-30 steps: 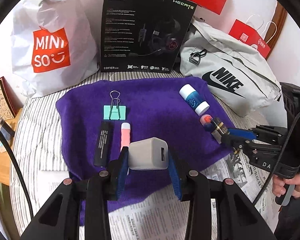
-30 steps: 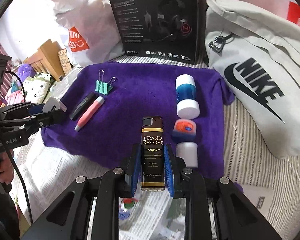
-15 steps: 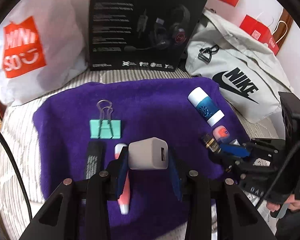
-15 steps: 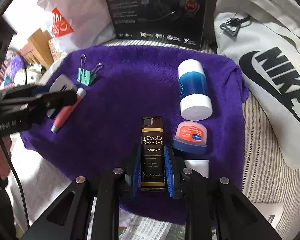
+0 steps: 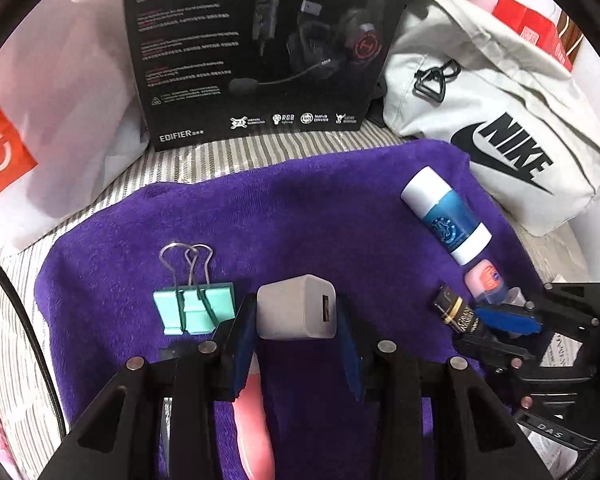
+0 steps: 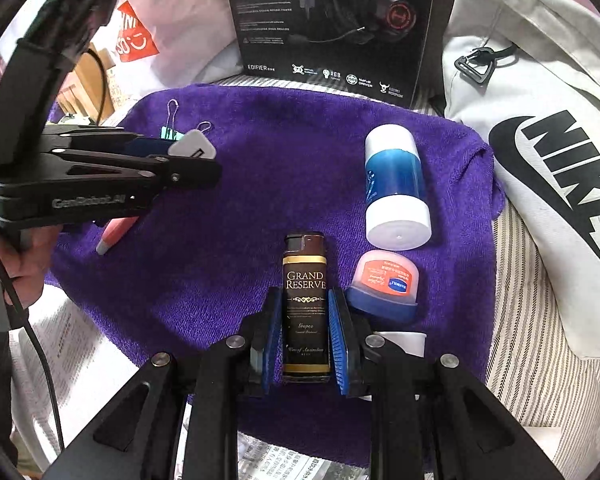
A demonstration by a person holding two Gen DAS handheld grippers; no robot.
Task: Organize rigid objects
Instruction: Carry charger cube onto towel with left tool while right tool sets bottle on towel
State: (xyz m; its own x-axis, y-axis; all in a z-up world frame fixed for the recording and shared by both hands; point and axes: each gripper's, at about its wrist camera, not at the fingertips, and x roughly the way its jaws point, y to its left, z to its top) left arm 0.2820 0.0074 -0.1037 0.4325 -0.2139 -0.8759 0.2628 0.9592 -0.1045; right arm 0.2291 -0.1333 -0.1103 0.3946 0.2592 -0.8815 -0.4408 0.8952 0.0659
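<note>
My left gripper point(image 5: 296, 320) is shut on a white USB charger point(image 5: 296, 306), held over the purple towel point(image 5: 300, 216) just right of the teal binder clip point(image 5: 194, 310). A pink tube point(image 5: 254, 424) lies under its fingers. My right gripper point(image 6: 305, 332) is shut on a black "Grand Reserve" lighter point(image 6: 305, 304), over the towel's near right part. Right of it lie an orange-lidded jar point(image 6: 384, 284) and a blue bottle with white caps point(image 6: 396, 186). In the right wrist view the left gripper point(image 6: 188, 156) with the charger point(image 6: 192, 146) is at the left.
A black headset box point(image 5: 256, 44) stands behind the towel. A grey Nike bag point(image 5: 492, 128) lies at the right, a white Miniso bag point(image 5: 40, 92) at the left. Newspaper point(image 6: 292, 464) covers the striped sheet near the towel's front edge. A hand point(image 6: 24, 256) holds the left gripper.
Both grippers have moved forward over the towel with their objects still held. The charger now sits beside the binder clip, and the lighter is next to the orange-lidded jar.
</note>
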